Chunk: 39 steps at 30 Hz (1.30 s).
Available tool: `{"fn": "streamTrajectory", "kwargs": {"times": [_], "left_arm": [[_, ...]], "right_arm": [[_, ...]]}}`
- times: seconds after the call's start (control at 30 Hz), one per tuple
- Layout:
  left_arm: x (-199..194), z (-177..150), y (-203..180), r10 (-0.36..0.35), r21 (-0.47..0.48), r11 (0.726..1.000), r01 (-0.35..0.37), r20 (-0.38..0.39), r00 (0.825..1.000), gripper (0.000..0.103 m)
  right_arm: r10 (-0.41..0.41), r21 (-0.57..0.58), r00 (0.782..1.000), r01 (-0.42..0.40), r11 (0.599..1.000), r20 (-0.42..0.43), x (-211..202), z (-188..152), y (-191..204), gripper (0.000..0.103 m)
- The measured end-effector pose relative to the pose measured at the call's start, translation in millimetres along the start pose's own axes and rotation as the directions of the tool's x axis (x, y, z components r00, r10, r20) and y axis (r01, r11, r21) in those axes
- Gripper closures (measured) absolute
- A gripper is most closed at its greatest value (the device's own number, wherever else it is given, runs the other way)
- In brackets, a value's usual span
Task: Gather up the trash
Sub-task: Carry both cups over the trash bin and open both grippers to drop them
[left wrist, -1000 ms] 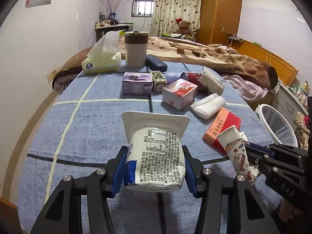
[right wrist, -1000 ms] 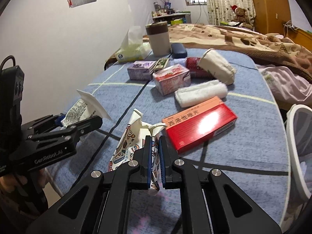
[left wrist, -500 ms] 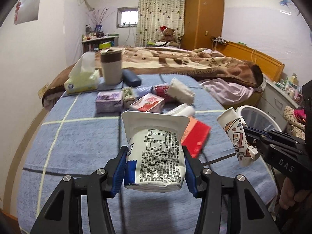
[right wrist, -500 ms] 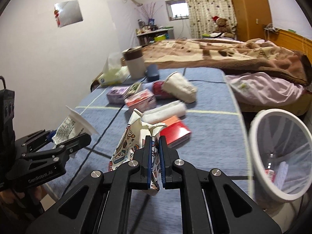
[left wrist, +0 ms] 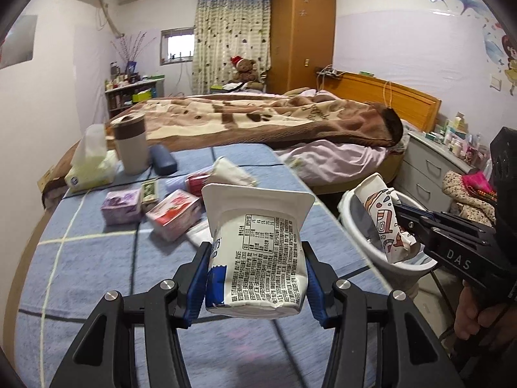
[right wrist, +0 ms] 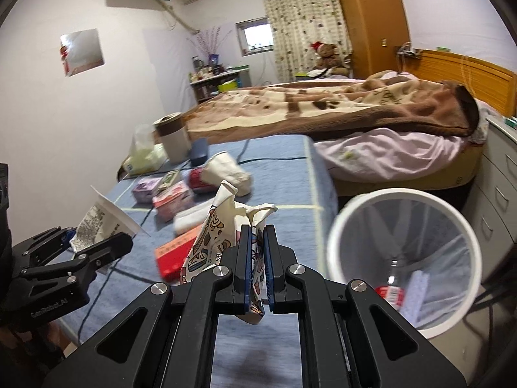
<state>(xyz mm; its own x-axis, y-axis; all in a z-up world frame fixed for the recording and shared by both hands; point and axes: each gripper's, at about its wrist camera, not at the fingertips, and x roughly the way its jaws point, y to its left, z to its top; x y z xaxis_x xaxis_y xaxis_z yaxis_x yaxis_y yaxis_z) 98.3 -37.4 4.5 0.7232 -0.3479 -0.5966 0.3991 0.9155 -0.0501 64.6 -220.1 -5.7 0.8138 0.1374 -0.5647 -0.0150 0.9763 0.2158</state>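
From the left wrist, the yogurt cup [left wrist: 257, 252] could miss the white bin [left wrist: 362, 226] if dropped now, because it hangs over the desk [left wrist: 97, 274], not the bin. The left gripper [left wrist: 257, 278] is squeezed on its sides.

From the right wrist, the paper cup [right wrist: 223, 236] could fall beside the bin [right wrist: 336, 242] too. The right gripper [right wrist: 257, 271] pinches it nearly flat.

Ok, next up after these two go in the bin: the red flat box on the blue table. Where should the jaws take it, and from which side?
The red flat box lies flat at the table's near edge, between the two grippers. It looks too wide for the jaws across its face, so probably grip its thin height: come in low from the near edge, one jaw above and one below its near end. The blurred white roll lies just beyond, so approaching from there looks awkward.
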Motion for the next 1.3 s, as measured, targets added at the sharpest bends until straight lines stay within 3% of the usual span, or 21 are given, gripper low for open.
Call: {"fn": "streamTrajectory", "kwargs": {"times": [0.47,0.63,1.3], "left_arm": [[35.1,28.9,-86.7,-0.109,0.072,0.991,0.109,0.005,0.994,0.05],[51.1,33.9,-119.6,-0.143,0.102,0.984,0.143,-0.009,0.99,0.05],[86.4,37.5,-177.0,-0.161,0.144,0.977,0.16,-0.007,0.987,0.05]], "right_arm": [[-0.163,0.092,0.986,0.159,0.983,0.03,-21.1,7.1,-76.4,0.096],[-0.241,0.093,0.97,0.237,0.967,0.03,-24.4,8.0,-93.7,0.096],[-0.312,0.093,0.949,0.314,0.945,-0.043,-11.7,5.1,-137.3,0.096]]}}
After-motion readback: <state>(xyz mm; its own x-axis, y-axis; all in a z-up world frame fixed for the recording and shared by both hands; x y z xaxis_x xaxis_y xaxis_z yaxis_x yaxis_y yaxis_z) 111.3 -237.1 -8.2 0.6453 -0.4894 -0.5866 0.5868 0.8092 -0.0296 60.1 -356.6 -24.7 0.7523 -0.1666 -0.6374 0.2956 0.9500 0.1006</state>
